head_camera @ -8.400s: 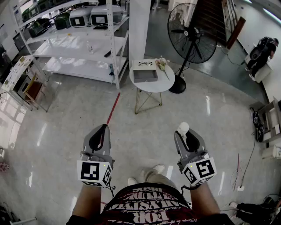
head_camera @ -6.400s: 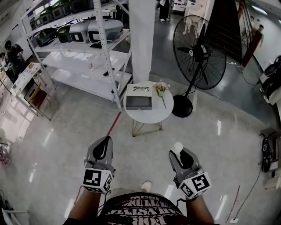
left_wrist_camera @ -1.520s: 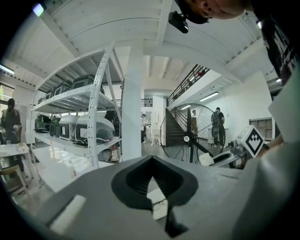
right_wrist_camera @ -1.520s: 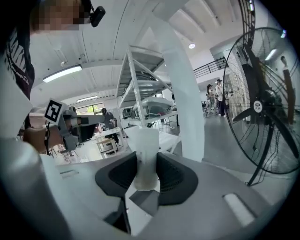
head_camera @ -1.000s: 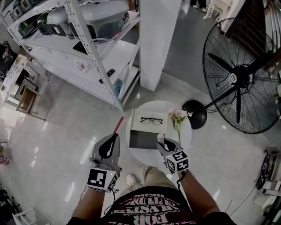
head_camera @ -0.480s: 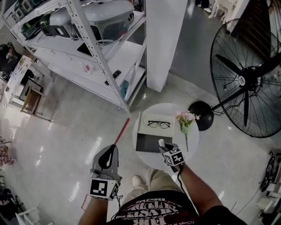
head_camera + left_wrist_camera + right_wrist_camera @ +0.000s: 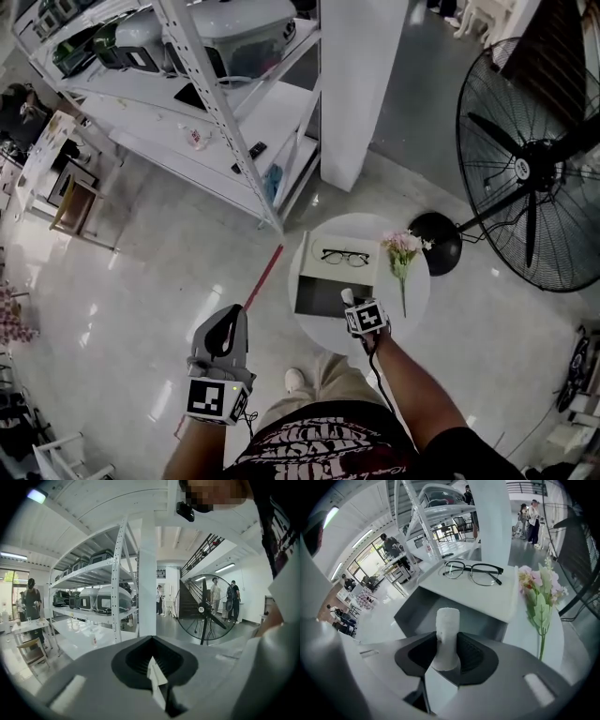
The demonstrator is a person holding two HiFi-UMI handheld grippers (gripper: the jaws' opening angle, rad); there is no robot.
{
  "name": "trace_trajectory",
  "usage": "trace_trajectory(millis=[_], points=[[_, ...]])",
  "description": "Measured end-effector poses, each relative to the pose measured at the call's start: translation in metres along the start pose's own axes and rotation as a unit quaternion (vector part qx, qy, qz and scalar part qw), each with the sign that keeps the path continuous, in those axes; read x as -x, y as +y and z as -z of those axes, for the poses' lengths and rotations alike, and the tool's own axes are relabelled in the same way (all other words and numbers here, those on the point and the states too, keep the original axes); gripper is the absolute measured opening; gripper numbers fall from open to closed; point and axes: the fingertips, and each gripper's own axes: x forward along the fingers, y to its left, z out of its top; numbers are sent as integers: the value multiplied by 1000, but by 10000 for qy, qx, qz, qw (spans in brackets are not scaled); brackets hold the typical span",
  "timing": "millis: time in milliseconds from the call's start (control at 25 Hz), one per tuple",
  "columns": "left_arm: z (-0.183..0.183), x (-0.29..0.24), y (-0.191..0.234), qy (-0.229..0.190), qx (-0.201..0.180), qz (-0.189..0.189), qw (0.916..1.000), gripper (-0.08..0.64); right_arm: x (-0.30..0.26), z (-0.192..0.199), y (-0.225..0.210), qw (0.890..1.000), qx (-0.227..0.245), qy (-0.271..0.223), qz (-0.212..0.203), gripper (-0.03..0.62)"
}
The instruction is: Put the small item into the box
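A small white cylinder (image 7: 446, 637) stands between the pads of my right gripper (image 7: 447, 656), which is shut on it. This gripper (image 7: 348, 299) points steeply down over the near right corner of the open grey box (image 7: 317, 298) on the round white table (image 7: 414, 292). In the right gripper view the box's grey inside (image 7: 421, 613) lies just beyond the cylinder. The box's white lid (image 7: 487, 597) stands behind it, with black-framed glasses (image 7: 473, 572) lying on it. My left gripper (image 7: 234, 317) hangs shut and empty over the floor, left of the table; its jaws (image 7: 152, 665) are pressed together.
A pink flower sprig (image 7: 401, 249) lies on the table right of the box. A big black standing fan (image 7: 530, 169) is at the right, a white pillar (image 7: 361, 84) behind the table, and a white shelf rack (image 7: 216, 112) at the left. People stand far off.
My right gripper has sunk toward the box with the cylinder and tipped further downward. My left gripper has dropped back a little toward my body.
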Motion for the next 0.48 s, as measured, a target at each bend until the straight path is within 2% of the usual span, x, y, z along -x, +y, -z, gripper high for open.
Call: trace_trajectory(millis=[80, 160, 240, 360, 480], points=[[-7, 2, -3, -6, -40, 25, 10000, 0, -1, 0, -3, 9999, -104, -56, 80, 166], [-12, 3, -8, -56, -66, 92, 9999, 0, 5, -3, -5, 9994, -210, -222, 131, 223], [-14, 4, -13, -97, -89, 174, 9998, 0, 17, -5, -3, 9985, -311, -422, 126, 252], [-18, 7, -21, -170, -101, 299, 9994, 0, 46, -8, 9, 9955, -449, -834, -83, 258], [-30, 10, -29, -354, -106, 496, 9981, 0, 101, -20, 31, 9843, -545, -1617, -448, 228]])
